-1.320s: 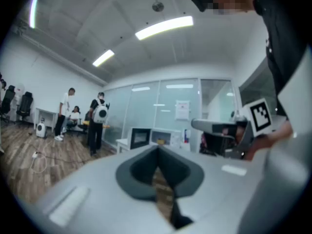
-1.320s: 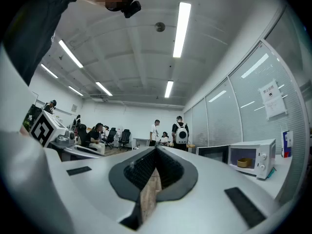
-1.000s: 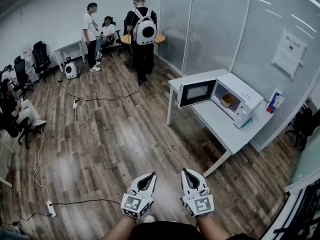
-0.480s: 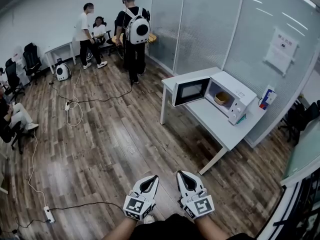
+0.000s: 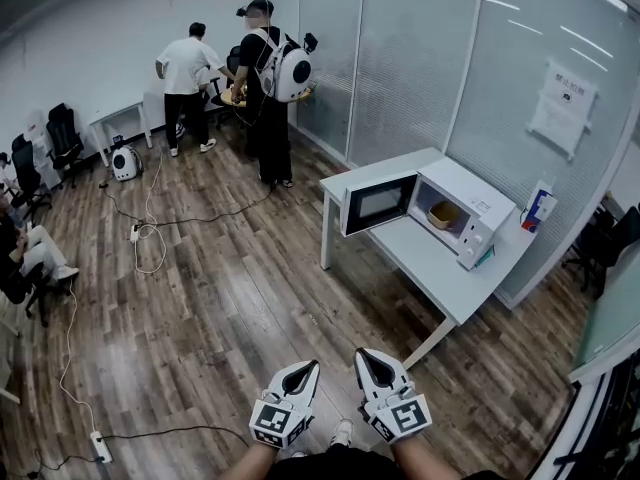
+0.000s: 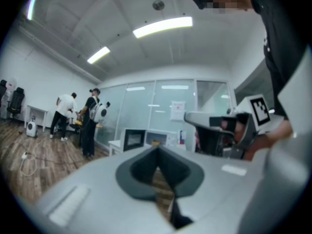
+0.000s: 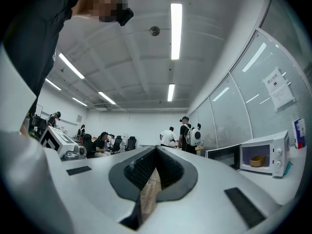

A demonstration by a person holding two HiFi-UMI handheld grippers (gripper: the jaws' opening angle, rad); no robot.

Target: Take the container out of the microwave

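A white microwave [image 5: 462, 211] stands on a white table [image 5: 440, 273] by the glass wall, its door [image 5: 377, 203] swung open to the left. Inside sits a tan container [image 5: 444, 214], also seen as the container [image 7: 257, 160] in the right gripper view. Both grippers are held low and close together, far from the table, over the wooden floor. My left gripper [image 5: 306, 366] is shut with nothing in it. My right gripper [image 5: 363, 354] is shut and empty too. In the left gripper view the microwave [image 6: 146, 139] shows small in the distance.
Two people [image 5: 230, 73] stand at the far end by a round table, one with a white backpack. Cables [image 5: 150, 233] and a power strip [image 5: 98, 446] lie on the floor at left. Office chairs [image 5: 62, 138] line the left wall. A small carton [image 5: 537, 209] stands beside the microwave.
The view has shifted: the microwave and table sit slightly lower in the head view. The standing people have moved toward the far round table. Both grippers stay shut.
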